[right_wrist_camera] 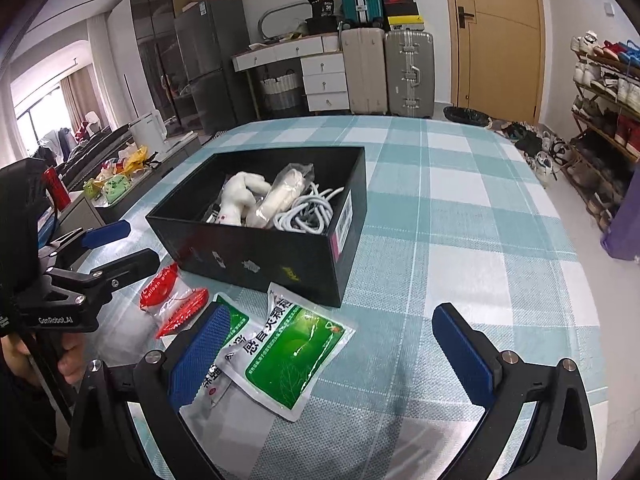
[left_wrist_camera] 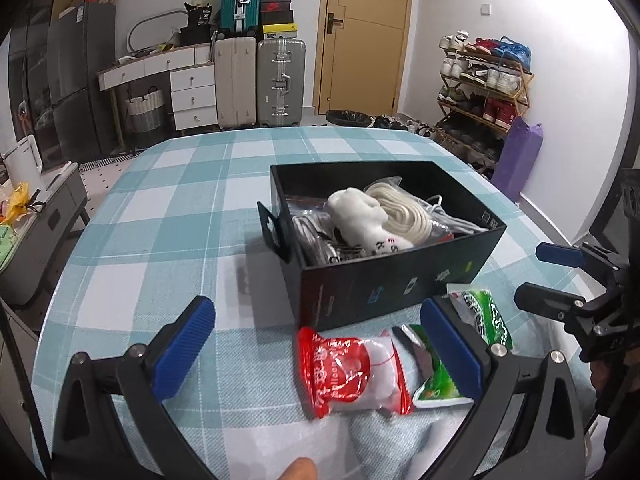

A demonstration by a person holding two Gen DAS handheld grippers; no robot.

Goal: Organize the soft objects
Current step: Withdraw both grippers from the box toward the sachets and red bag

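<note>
both grippers wide open over packets at the front of the black box

left gripper is spread wide, nothing pinched; its blue pads sit apart w/ the red-and-white packet lying flat on the checked tablecloth between them, closer to the right-hand pad. pads not pressing on it. a fingertip shows at the bottom edge of the left wrist view.

right gripper also released, jaws wide. the green-and-white packet lies on the cloth between its fingers, just beside the left-hand pad; a 2nd green packet lies partly under it and passes behind that pad. can't tell if the pad touches either one. right-hand finger is over bare cloth.

black box stands open on the table just beyond the packets, near touching the top green one's far corner. inside: a white plush toy, a bagged cream bundle next to it, and a tangle of white cords. in the left wrist view the cream bundle reads as coiled rope in plastic, w/ more clear bags under the plush.

each gripper shows in the other's view: left one at the left edge of the right wrist view, above the red packet, a hand on its grip; right one at the right edge of the left wrist view.

bkgd: suitcases, white drawers, yellow door, shoe rack.
</note>
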